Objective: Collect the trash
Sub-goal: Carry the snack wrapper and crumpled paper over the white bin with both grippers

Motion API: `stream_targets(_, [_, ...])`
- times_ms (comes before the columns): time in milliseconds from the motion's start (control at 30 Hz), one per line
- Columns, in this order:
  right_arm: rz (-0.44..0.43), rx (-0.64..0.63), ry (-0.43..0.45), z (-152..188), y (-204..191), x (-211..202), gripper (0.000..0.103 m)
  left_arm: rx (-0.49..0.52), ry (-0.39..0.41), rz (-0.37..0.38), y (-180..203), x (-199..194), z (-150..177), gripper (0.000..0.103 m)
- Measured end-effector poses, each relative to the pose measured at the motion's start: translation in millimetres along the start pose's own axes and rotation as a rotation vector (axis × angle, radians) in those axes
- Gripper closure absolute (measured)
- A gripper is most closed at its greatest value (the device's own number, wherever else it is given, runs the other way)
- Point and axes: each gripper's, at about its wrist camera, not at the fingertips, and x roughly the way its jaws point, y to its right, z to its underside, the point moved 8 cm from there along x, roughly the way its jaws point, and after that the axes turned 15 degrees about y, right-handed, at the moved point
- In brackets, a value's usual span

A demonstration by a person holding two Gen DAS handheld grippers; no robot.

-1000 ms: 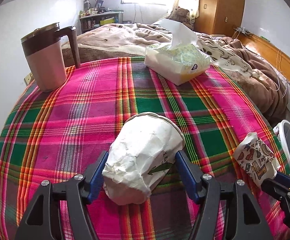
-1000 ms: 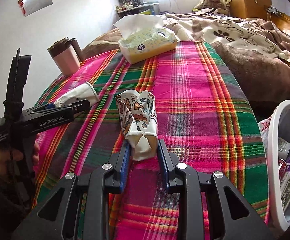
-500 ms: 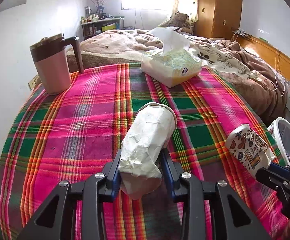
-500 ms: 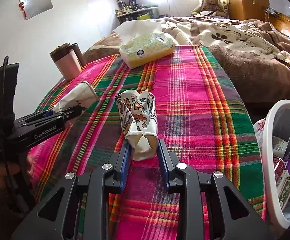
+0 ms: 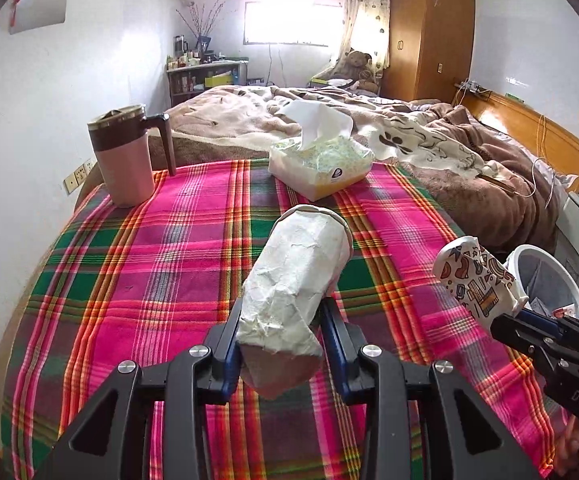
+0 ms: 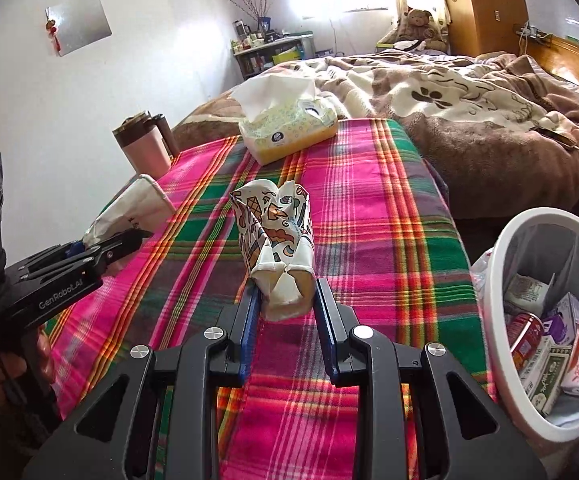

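My left gripper [image 5: 281, 320] is shut on a crumpled white paper cup [image 5: 297, 276] and holds it above the plaid tablecloth [image 5: 137, 280]. My right gripper [image 6: 287, 292] is shut on a crushed patterned paper cup [image 6: 277, 236], also lifted above the cloth. The patterned cup shows in the left wrist view [image 5: 477, 280] at the right, and the white cup in the right wrist view [image 6: 129, 212] at the left. A white trash bin [image 6: 501, 256] holding several cartons and a can stands below the table's right edge.
A pink mug with a brown lid [image 5: 123, 156] stands at the table's far left. A tissue pack [image 5: 321, 164] lies at the far middle. A bed with brown blankets [image 5: 449, 152] lies beyond the table. A wall is at the left.
My left gripper closed on the white cup, squeezing it narrower, and lifted it off the cloth. My right gripper rose with the patterned cup held throughout.
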Motion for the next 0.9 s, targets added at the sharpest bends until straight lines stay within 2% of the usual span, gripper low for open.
stream_targets(500, [0.035, 0.022, 0.09, -16.8, 34.7, -49.6, 0.075, 0.03, 0.098, 0.038, 55.9, -57.0, -10.7, 0.067])
stream_targets(900, [0.115, 0.055, 0.15, -24.0, 86.5, -87.9, 0.075, 0.07, 0.131, 0.144, 133.2, -78.3, -11.5, 0.066])
